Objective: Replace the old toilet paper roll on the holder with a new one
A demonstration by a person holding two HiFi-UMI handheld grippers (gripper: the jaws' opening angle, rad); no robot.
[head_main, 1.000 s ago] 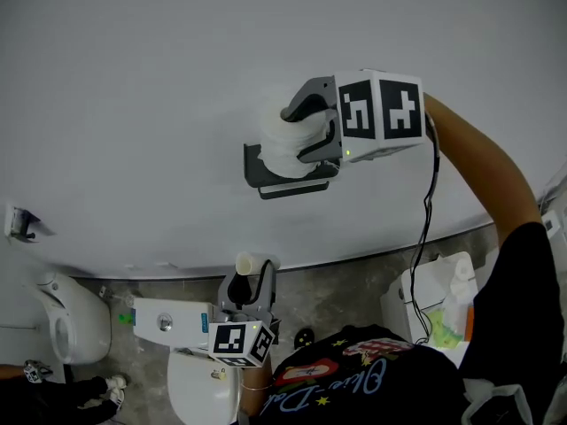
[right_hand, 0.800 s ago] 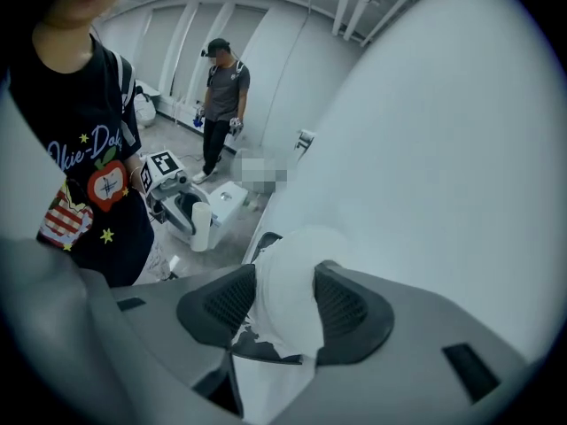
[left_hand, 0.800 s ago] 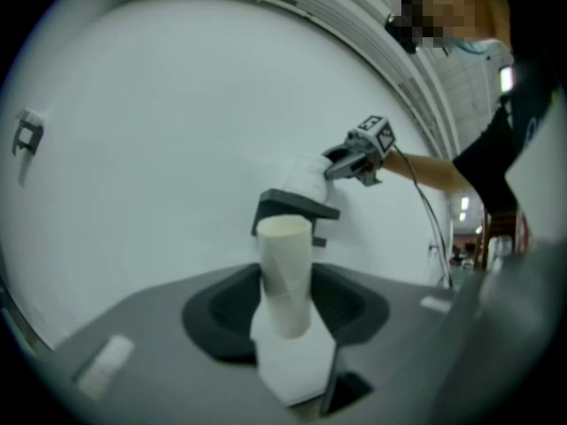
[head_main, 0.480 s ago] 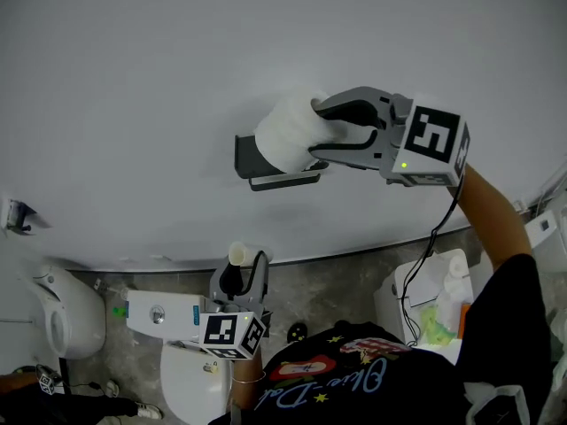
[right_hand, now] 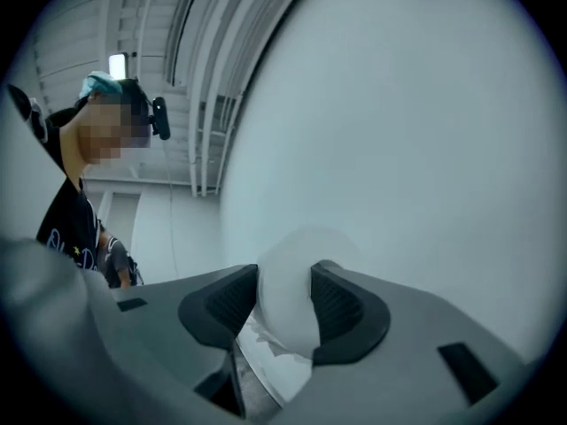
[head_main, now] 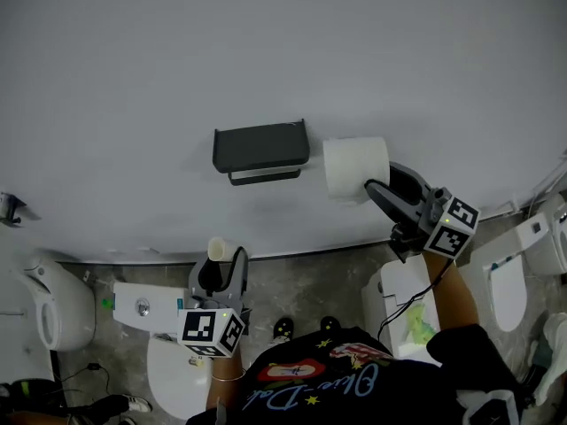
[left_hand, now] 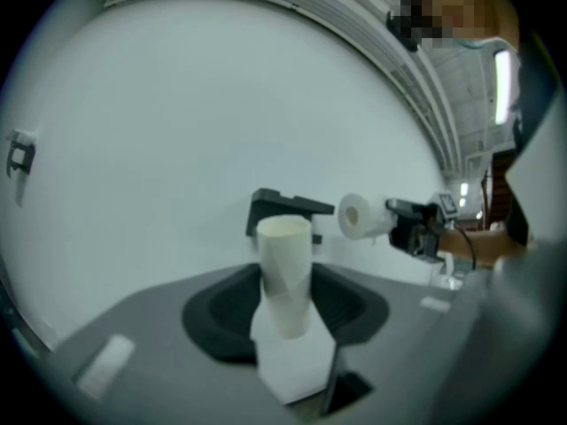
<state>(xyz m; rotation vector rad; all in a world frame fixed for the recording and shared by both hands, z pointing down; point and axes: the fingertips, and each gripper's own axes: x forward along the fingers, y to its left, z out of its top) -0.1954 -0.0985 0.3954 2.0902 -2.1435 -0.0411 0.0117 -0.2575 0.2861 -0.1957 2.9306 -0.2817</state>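
At far left, wall fitting (head_main: 11, 209): a small metal piece fixed to the pale wall (head_main: 177, 51).
wall-hung bowl (head_main: 53, 306): white, below the fitting, against the foot of the wall.
toilet (head_main: 142, 306): white, with a round button on top of its cistern; it stands on the grey floor (head_main: 306, 295), just left of and beneath the left gripper.
left gripper (head_main: 221, 273): low in the head view, below the holder and well apart from it; both jaws pinch the cardboard tube, one on each side.
cardboard tube (head_main: 218, 249): the bare core of a used roll, pale, held upright, with its open top end standing clear above the jaws.
left marker cube (head_main: 213, 330): behind the jaws, nearest the person's black printed shirt (head_main: 354, 388).
holder (head_main: 260, 146): dark, mounted on the wall, with a flat shelf on top and a bar under it; it sits between the two grippers, nearer the roll.
toilet paper roll (head_main: 354, 168): full and white, just right of the holder, off it and apart from it, close to the wall; contact with the wall cannot be made out.
right gripper (head_main: 374, 184): pointing up and left toward the wall, its two dark pads clamped on the sides of the toilet paper roll.
right marker cube (head_main: 452, 224): at the rear of that gripper, above the forearm.
cable (head_main: 409, 301): thin and black, running down from the right gripper.
container (head_main: 390, 292): white, on the floor under the right gripper, with green and white items inside.
second toilet (head_main: 532, 246): white, at the right edge.
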